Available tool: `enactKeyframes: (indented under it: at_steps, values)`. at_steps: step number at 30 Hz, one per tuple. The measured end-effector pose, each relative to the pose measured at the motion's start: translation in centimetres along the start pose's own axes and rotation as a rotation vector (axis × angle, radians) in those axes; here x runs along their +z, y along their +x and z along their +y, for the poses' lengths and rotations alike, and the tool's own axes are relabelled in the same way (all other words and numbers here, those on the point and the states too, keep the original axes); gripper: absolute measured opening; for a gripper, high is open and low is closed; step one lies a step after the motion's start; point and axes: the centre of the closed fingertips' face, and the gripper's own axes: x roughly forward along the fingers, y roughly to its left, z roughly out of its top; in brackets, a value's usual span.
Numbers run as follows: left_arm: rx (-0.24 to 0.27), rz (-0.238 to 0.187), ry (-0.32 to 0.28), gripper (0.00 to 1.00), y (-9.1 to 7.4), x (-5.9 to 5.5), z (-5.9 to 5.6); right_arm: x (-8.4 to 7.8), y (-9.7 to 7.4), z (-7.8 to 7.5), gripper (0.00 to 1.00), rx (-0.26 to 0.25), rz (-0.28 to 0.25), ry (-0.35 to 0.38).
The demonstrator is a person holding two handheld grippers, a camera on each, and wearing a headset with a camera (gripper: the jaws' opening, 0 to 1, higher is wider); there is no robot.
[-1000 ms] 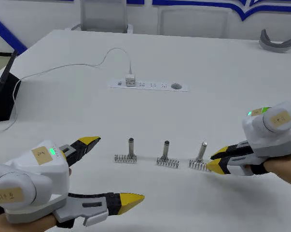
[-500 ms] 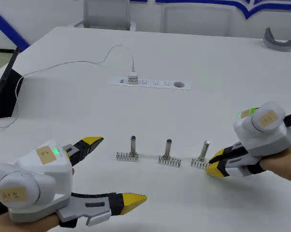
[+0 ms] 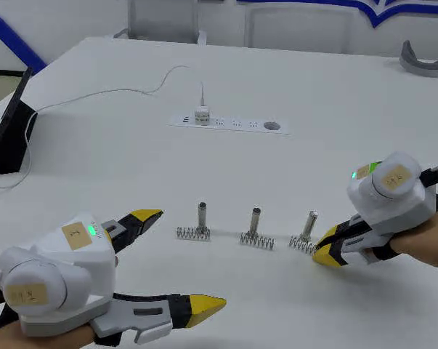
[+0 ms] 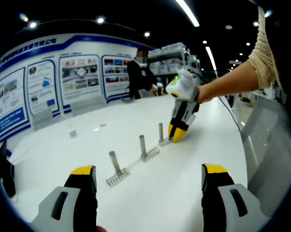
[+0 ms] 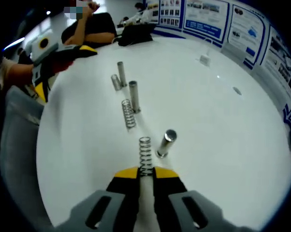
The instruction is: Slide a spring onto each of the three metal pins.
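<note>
while the left gripper [image 3: 184, 258] stays wide (unmoved), the right gripper [image 3: 324, 254] now pinches a spring [image 5: 145, 150].

white matte surface [image 3: 313, 87] | flat white power strip [image 3: 233, 123] lying mid-surface | white cube plug [image 3: 202, 115] seated in it | thin white cable [image 3: 110, 93] curving left | black slanted panel [image 3: 11, 134] at left edge | grey curved band [image 3: 424, 62] far right | grey chair [image 3: 164, 18] beyond far edge
</note>
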Motion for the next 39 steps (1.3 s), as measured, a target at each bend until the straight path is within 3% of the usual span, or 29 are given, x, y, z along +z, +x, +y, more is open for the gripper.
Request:
enactKeyframes:
  at_steps: [14, 25, 39]
  values:
    - [-0.065, -0.004, -0.013, 0.81, 1.6, -0.1, -2.0, 0.2, -1.2, 2.1, 0.11, 0.037, 0.0, -0.044]
    - [-0.166, 0.013, 0.031, 0.65, 4.1, -0.3, -4.2, 1.4, -1.7, 4.3, 0.11, 0.09, -0.001, -0.115]
    - [-0.233, 0.004, 0.05, 0.46, 6.1, 0.2, -5.0, 3.3, -2.5, 6.7, 0.11, 0.143, -0.011, -0.209]
